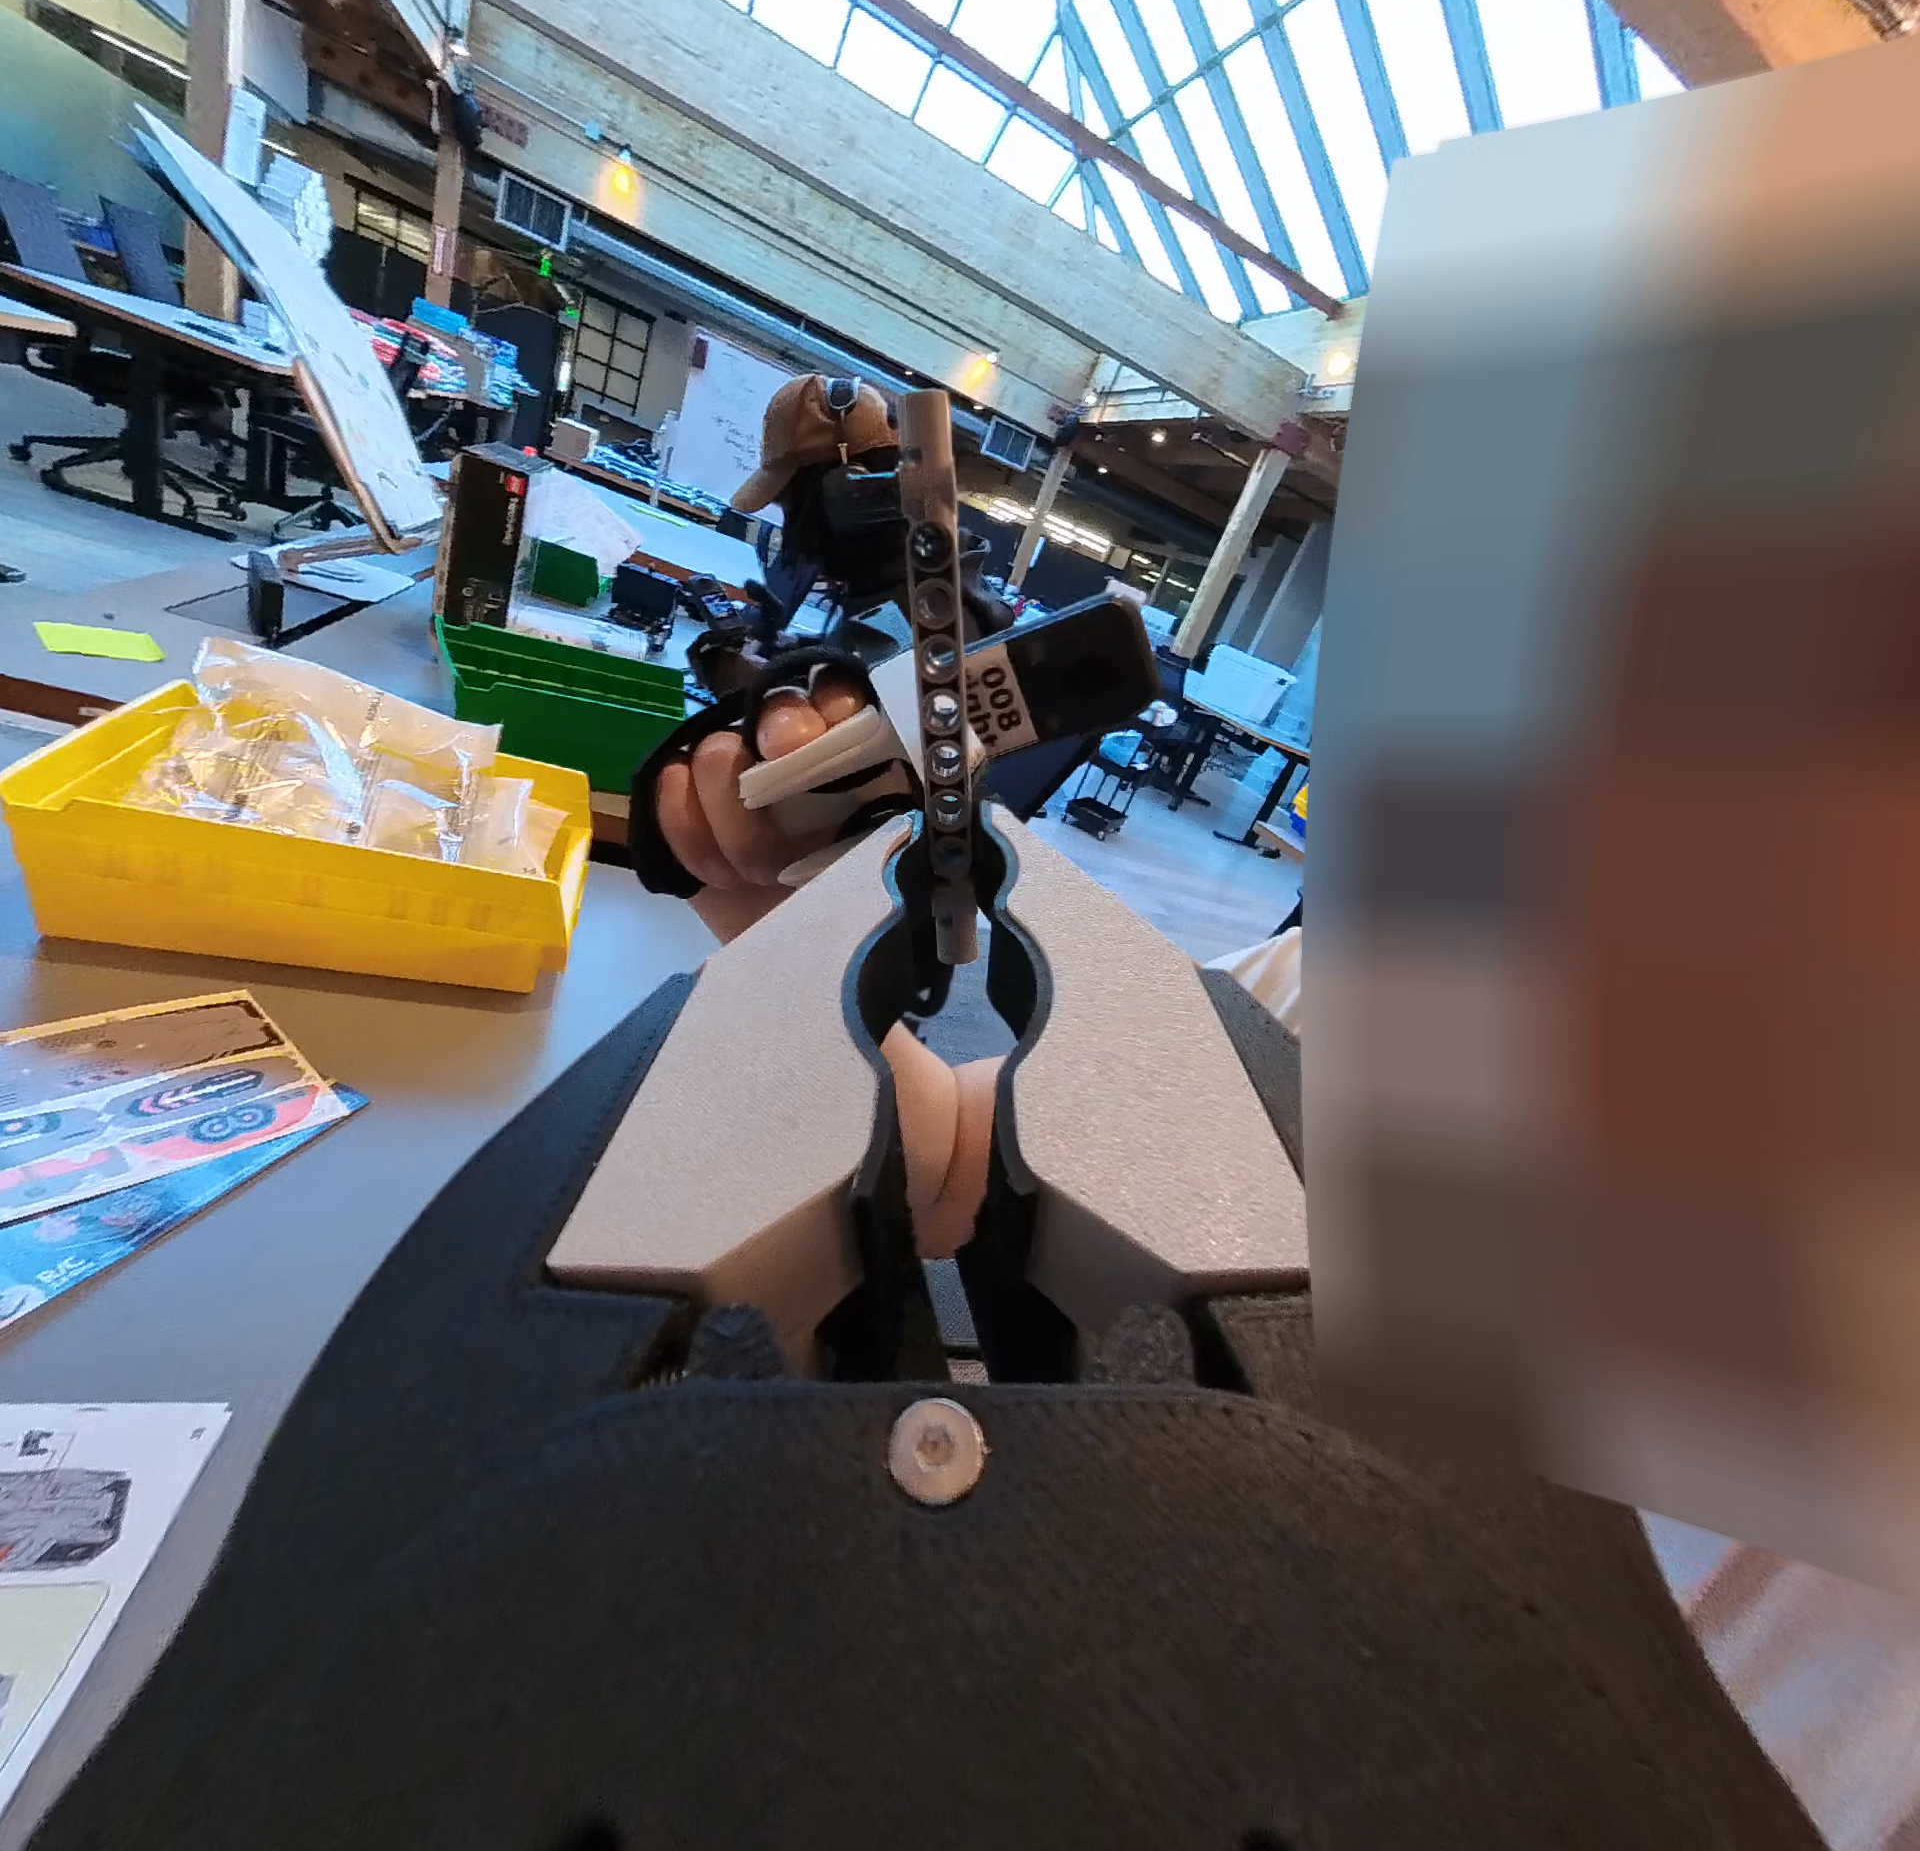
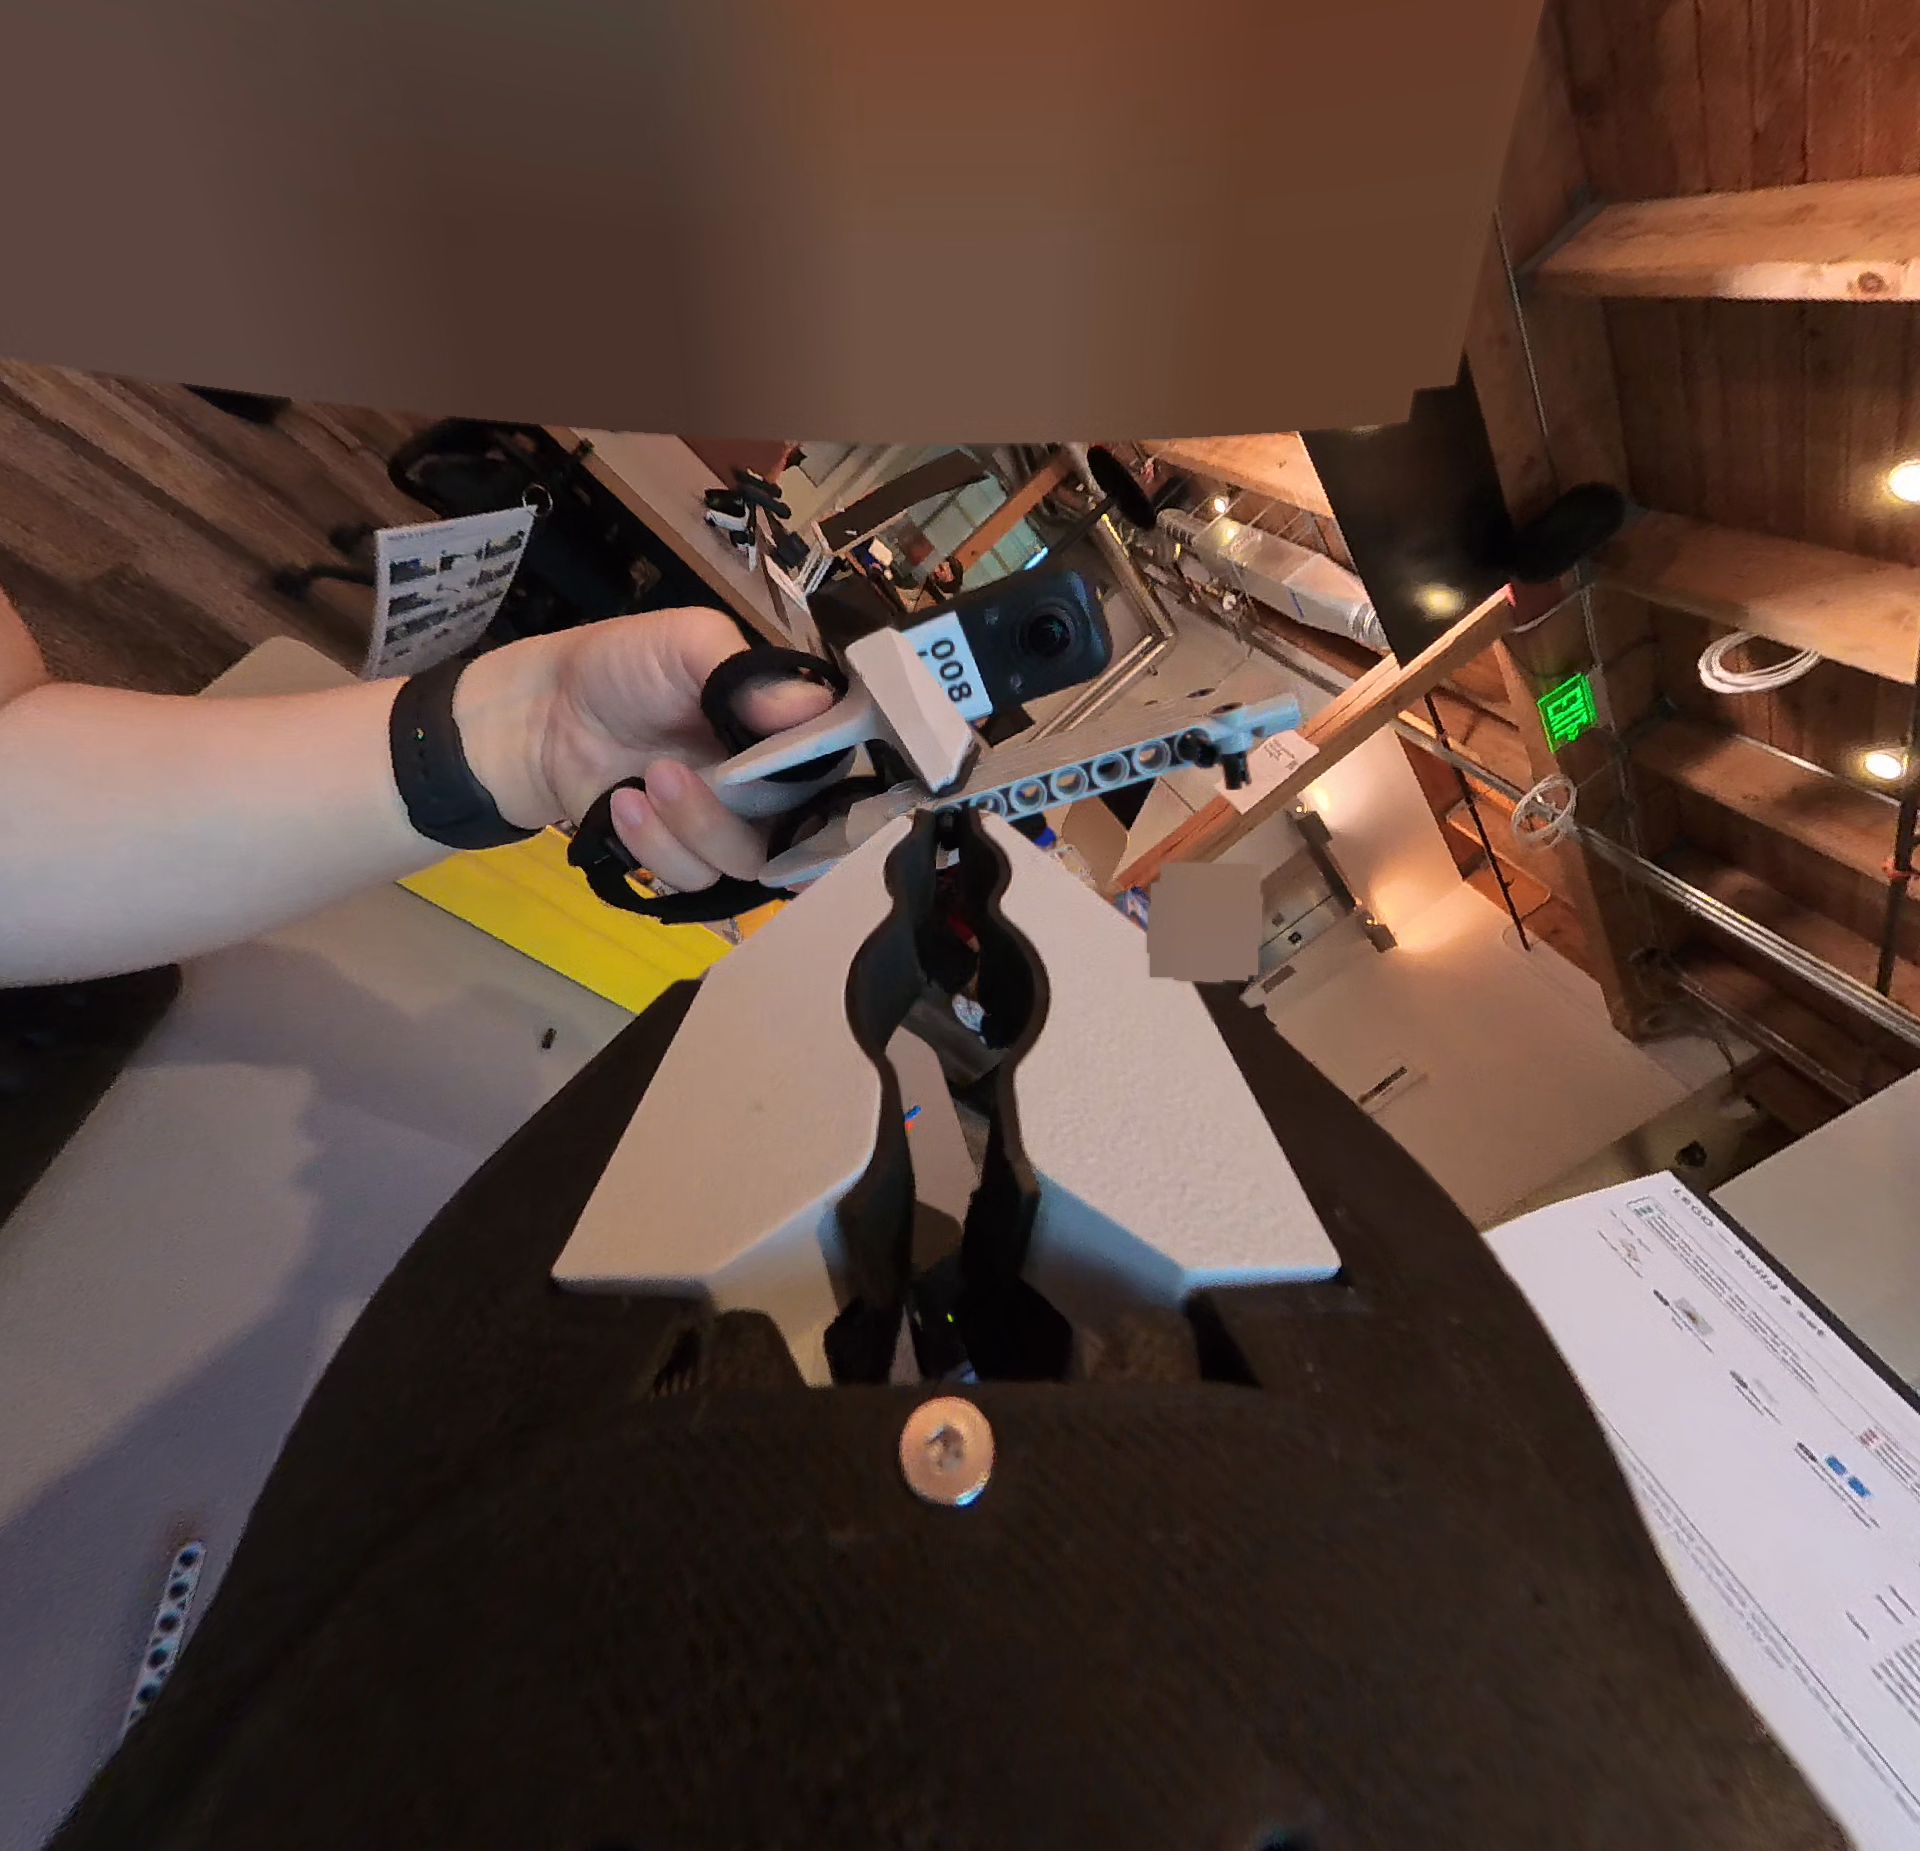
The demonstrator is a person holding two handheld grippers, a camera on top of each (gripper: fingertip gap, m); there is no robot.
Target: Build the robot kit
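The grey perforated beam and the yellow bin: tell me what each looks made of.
Grey perforated beam, clamped in the left claw: looks like moulded hard plastic, smooth and slightly glossy, with a crisp, even row of round holes. Yellow bin: probably rigid plastic too, uniformly coloured, with a soft sheen and moulded ridges along its side. The bags inside it look like thin clear film, crinkled and reflective.

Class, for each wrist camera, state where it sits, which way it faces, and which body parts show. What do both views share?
Left wrist view: on the left gripper, looking along its fingers, tilted up toward a skylight; grey holed beam clamped between them; right hand beyond.
Right wrist view: on the right gripper, facing the left hand and forearm, wooden ceiling above.
Shared: the beam, the yellow tray, and each other's gripper.
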